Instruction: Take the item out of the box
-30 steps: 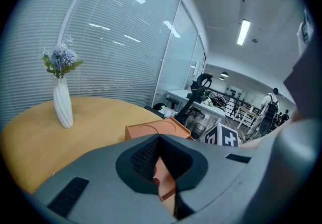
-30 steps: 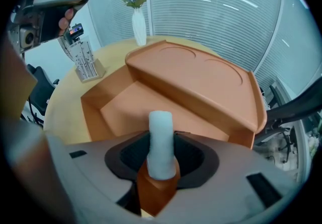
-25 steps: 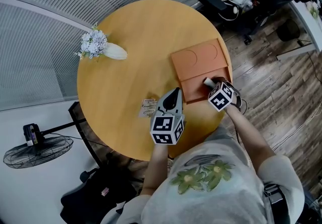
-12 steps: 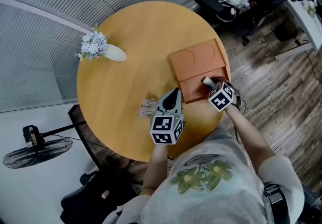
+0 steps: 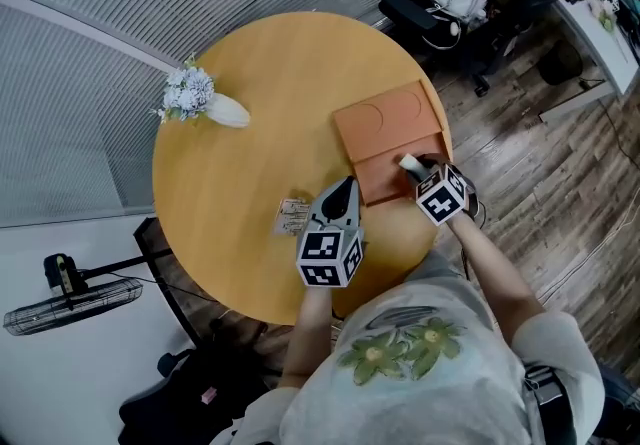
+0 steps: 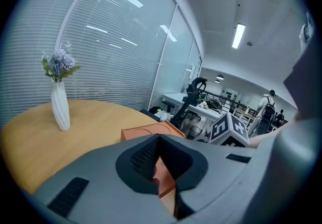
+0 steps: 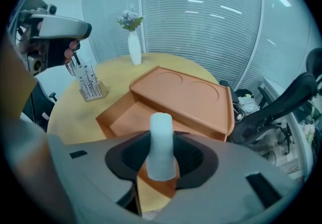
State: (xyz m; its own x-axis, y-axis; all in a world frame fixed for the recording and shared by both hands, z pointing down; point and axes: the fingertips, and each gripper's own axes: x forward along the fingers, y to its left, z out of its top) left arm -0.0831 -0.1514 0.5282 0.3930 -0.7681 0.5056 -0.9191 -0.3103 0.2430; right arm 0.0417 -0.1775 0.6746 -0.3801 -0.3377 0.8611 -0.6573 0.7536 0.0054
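Lifting step: right hand-held gripper [image 7: 161, 157] is pinching white cylinder [image 7: 161, 137], upright between its jaws, over open orange box [image 7: 186, 92] just ahead. Keep grip firm, raise straight, clear the rim. Left hand-held gripper [image 6: 160, 161] pressed together, empty.

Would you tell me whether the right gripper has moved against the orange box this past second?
No: the right gripper stays at the near compartment of the orange box, holding the white cylinder; only the camera shifted.
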